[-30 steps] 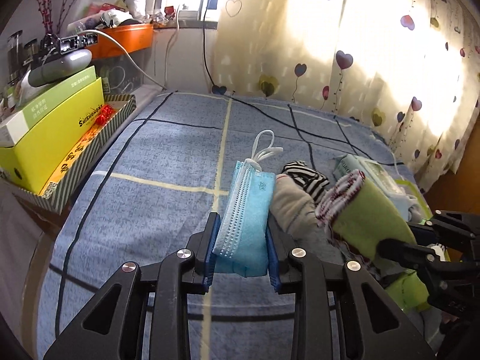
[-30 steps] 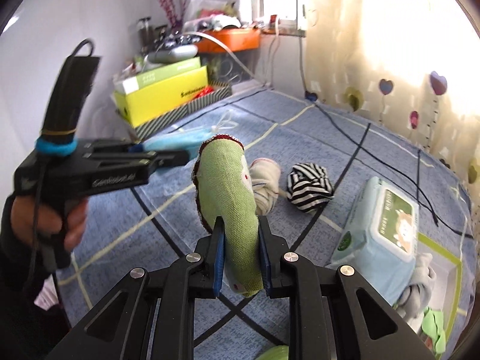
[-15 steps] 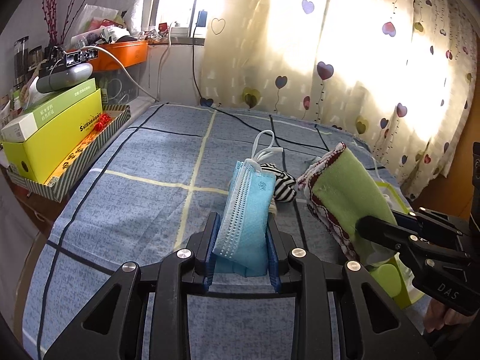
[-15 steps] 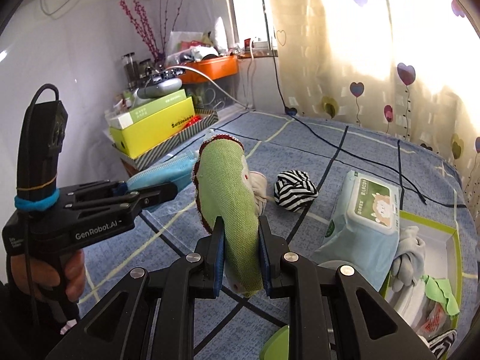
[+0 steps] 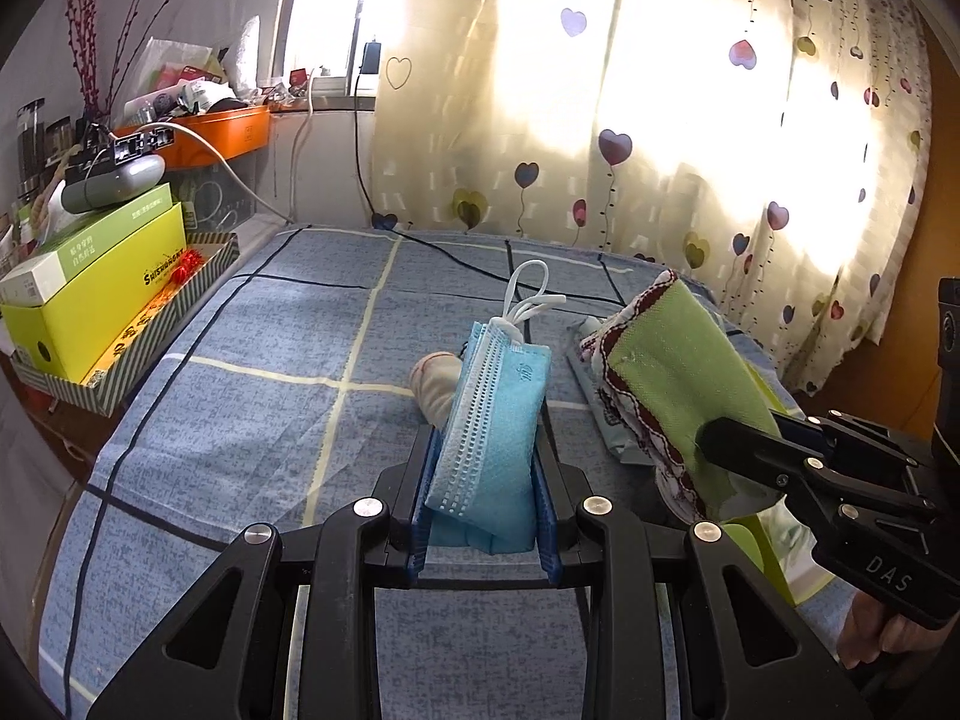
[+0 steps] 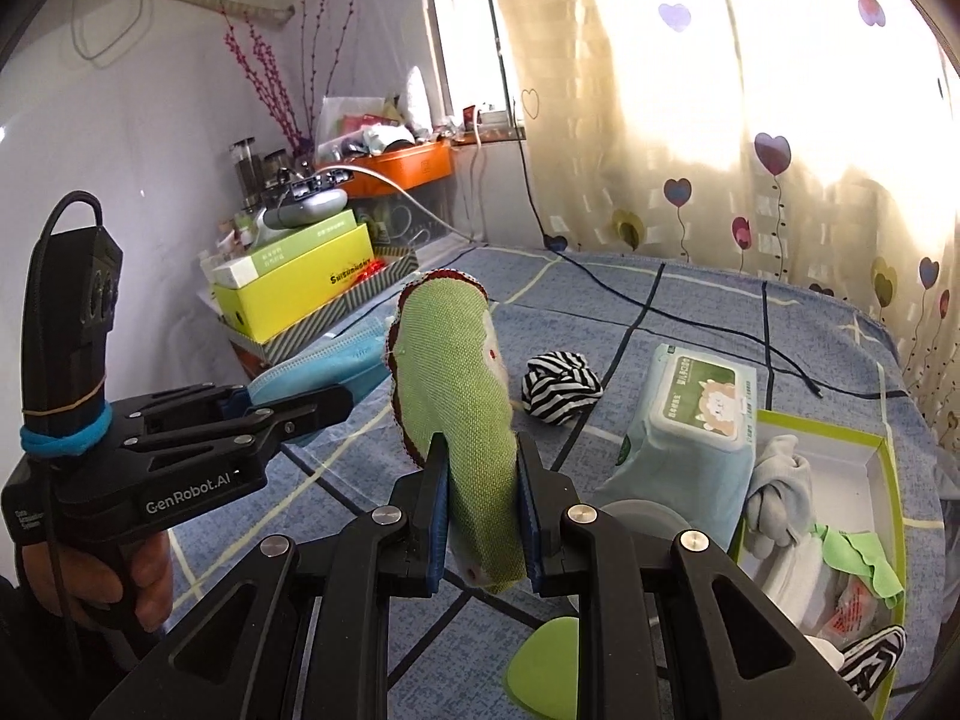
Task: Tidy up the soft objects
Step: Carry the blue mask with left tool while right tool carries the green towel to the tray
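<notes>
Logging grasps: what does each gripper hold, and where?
Left gripper: folded blue face masks, near their lower end. Right gripper: green cloth pad, near its lower end.

Folded blue face mask [image 5: 498,420], ear loops at far end, held upright above bedspread. Right of it, green cloth pad [image 6: 459,420], red-scalloped edge, likewise upright.

Backlit curtain [image 5: 690,138] glare, dim foreground, fisheye-warped dark corners

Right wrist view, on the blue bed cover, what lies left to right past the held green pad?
Black-and-white striped fabric ball → pale blue wet-wipes pack with green label → green-rimmed white cardboard box.
</notes>
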`<state>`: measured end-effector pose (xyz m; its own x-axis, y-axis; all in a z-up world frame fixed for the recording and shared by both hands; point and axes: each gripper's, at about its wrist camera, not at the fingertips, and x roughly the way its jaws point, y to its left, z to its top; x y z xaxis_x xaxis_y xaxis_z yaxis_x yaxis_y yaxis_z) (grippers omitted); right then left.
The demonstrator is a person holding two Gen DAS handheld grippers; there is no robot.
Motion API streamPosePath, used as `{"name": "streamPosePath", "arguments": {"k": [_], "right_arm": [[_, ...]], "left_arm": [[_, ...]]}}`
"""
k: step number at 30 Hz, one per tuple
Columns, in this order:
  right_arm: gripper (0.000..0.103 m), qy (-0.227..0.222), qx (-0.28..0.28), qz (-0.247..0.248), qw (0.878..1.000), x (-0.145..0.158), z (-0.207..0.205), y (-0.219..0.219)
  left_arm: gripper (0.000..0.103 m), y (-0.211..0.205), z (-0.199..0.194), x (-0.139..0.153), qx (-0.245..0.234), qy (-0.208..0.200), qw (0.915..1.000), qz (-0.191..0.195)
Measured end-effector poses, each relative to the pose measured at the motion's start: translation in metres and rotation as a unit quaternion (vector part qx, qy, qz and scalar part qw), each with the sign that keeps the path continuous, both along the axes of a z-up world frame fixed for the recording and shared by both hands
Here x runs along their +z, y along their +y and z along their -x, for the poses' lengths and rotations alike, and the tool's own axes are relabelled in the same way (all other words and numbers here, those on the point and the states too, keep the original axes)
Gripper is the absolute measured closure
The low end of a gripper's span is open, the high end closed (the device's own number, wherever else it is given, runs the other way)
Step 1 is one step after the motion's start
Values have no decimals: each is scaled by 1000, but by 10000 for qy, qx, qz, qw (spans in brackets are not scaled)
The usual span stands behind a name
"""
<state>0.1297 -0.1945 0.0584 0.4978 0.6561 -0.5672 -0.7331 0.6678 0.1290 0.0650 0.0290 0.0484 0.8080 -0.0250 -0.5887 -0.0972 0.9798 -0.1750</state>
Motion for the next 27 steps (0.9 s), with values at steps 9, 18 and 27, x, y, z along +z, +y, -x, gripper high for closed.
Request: {"name": "streamPosePath", "arguments": {"k": [9,18,27], "right_arm": [[84,-12,-196,-135,9997,2,-2,-19],[84,9,-363,-228,9991,0,-7,-38],[84,25,-619,-343,9975,-2,-15,-63]], "left_arm": [[74,-14,-6,2,-144,9,9999,-26],[74,-33,-17,2,-298,53,9995,-85],[74,-54,-27,2,-467,90,9988,-150]]}}
